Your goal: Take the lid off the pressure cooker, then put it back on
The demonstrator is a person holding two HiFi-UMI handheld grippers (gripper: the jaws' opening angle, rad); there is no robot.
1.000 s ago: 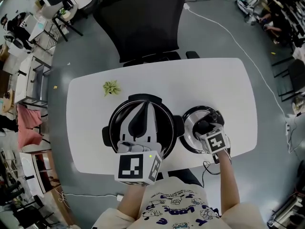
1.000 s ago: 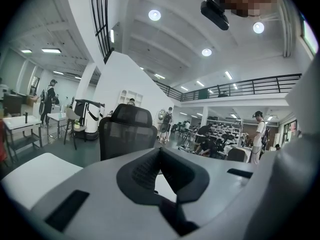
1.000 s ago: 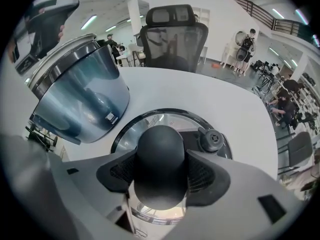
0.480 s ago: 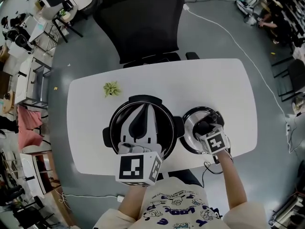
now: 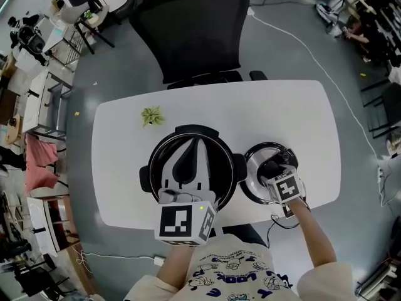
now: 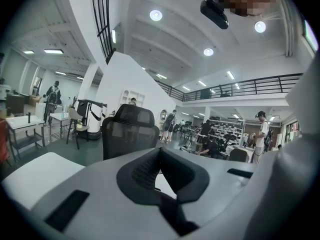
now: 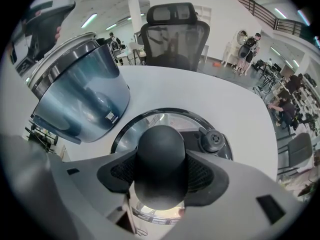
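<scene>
Our left tool (image 5: 194,140) hovers over the open pressure cooker (image 5: 151,168), pinched shut and empty. Our right tool (image 7: 161,176) has just been closing on the knob (image 7: 161,151) of the lid (image 7: 150,121), which lies on the counter (image 5: 282,111) beside the pressure cooker. We judge that refitting starts here: lift the lid level and centre it over the rim.

Cooker (image 5: 220,168) and lid (image 5: 253,168) block the table (image 5: 282,111) along its near side; beyond lies open room.

Near rim of cooker (image 5: 188,129) behind left tool (image 5: 195,140); lid knob (image 5: 268,166) half under right tool (image 5: 274,174).
</scene>
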